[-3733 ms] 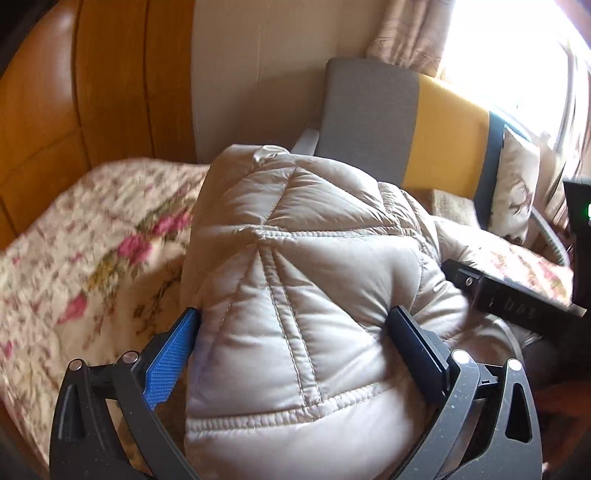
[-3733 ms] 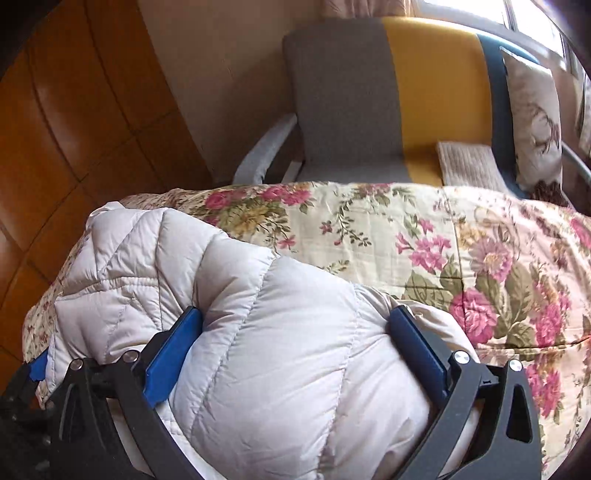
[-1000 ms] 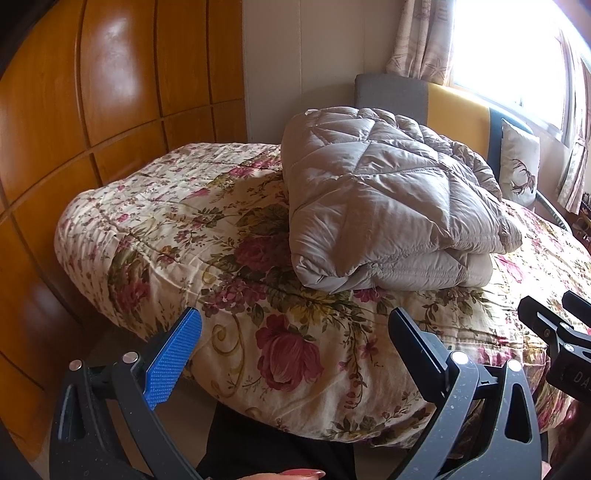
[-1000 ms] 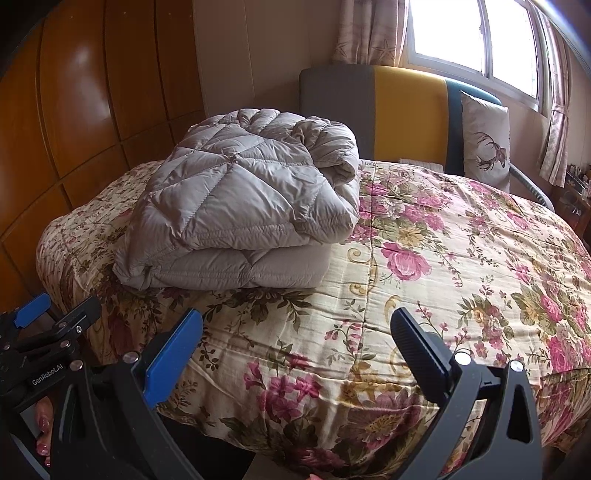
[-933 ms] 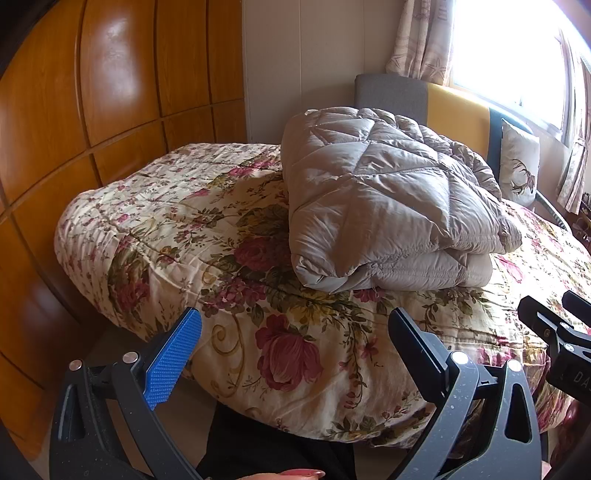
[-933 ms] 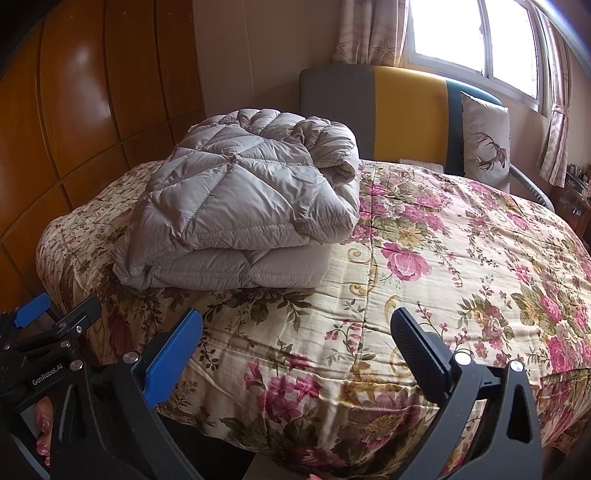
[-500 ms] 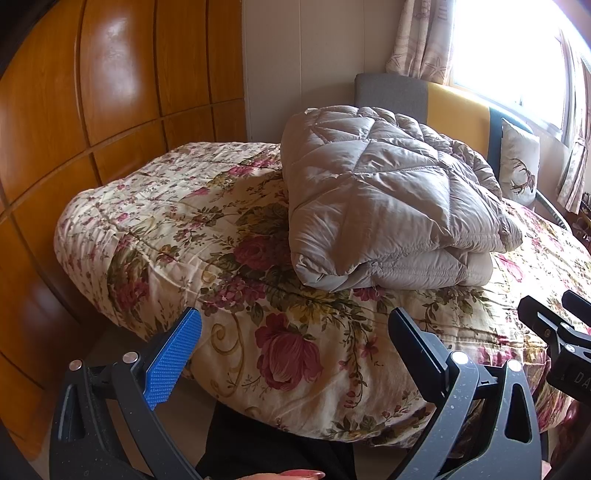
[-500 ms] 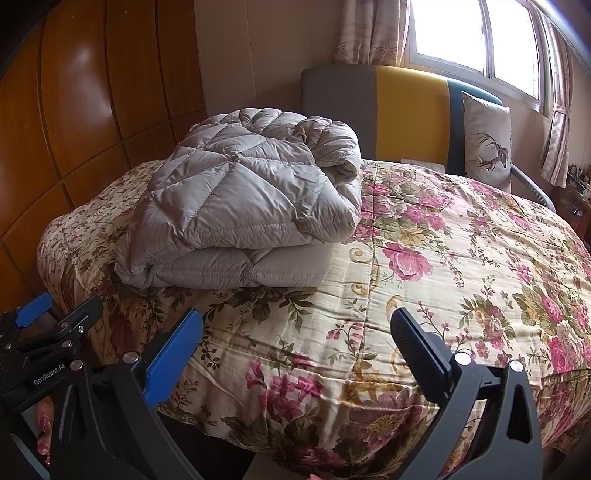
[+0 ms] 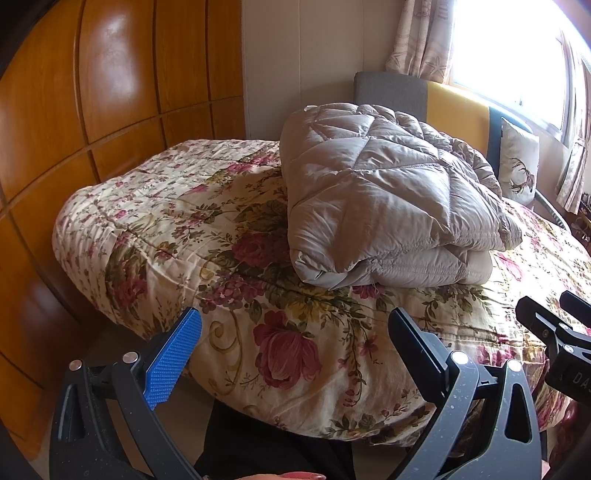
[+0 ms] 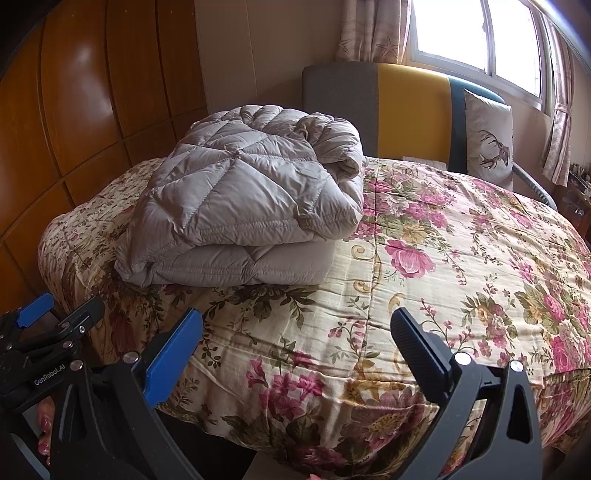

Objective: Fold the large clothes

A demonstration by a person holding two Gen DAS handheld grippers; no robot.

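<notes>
A grey quilted down jacket [image 9: 388,210] lies folded in a thick bundle on the floral bedspread [image 9: 177,221], near the bed's front left corner. It also shows in the right wrist view [image 10: 243,206]. My left gripper [image 9: 295,332] is open and empty, held off the bed's near edge, well short of the jacket. My right gripper [image 10: 295,332] is open and empty too, over the bed's front edge to the right of the jacket. Each gripper shows at the edge of the other's view.
Wooden wall panels [image 9: 92,110] run along the left of the bed. A grey, yellow and blue headboard [image 10: 406,110] and a deer-print cushion [image 10: 487,136] stand at the far side under a bright window [image 10: 472,33]. Bare bedspread [image 10: 480,258] stretches right of the jacket.
3.7 s ago both grippers were pressed around the jacket; they have since let go and pulled back off the bed. Over the last second nothing has visibly moved.
</notes>
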